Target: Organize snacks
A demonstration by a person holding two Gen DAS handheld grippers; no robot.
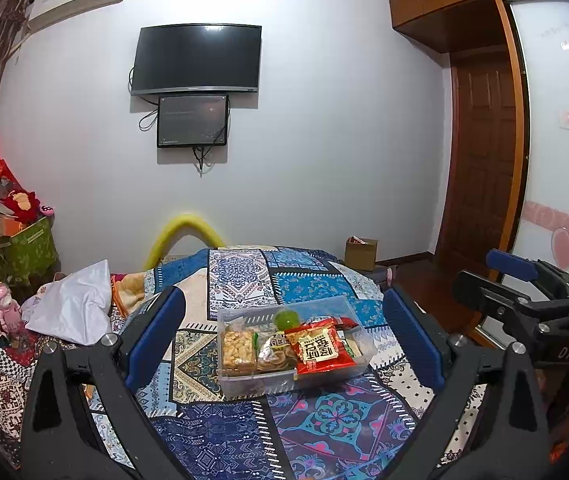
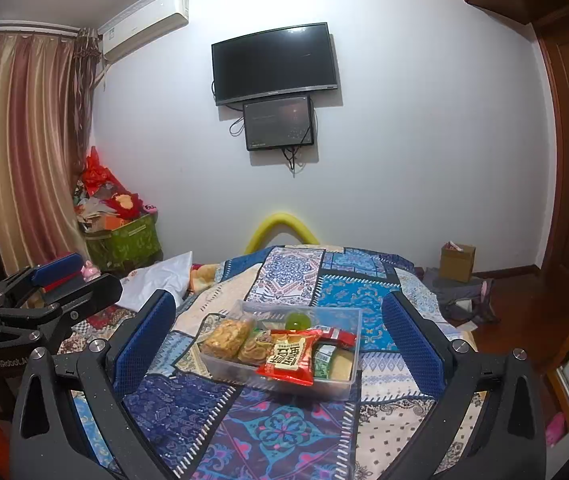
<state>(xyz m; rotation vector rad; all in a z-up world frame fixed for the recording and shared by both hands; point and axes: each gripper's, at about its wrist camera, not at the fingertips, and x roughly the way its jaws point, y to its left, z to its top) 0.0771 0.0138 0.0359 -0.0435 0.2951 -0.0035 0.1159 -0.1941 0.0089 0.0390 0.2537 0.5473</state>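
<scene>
Both grippers, left (image 1: 284, 344) and right (image 2: 280, 344), hang released; the snack box (image 1: 244, 384) lies at twelve o'clock, equally near.

The left gripper (image 1: 284, 334) hovers level with its blue-padded fingers (image 1: 156, 336) spread wide apart, nothing held between them. The right gripper (image 2: 280, 344) hangs in the same pose, jaws wide and empty. Each shows at the edge of the other's view, side by side and apart.
</scene>
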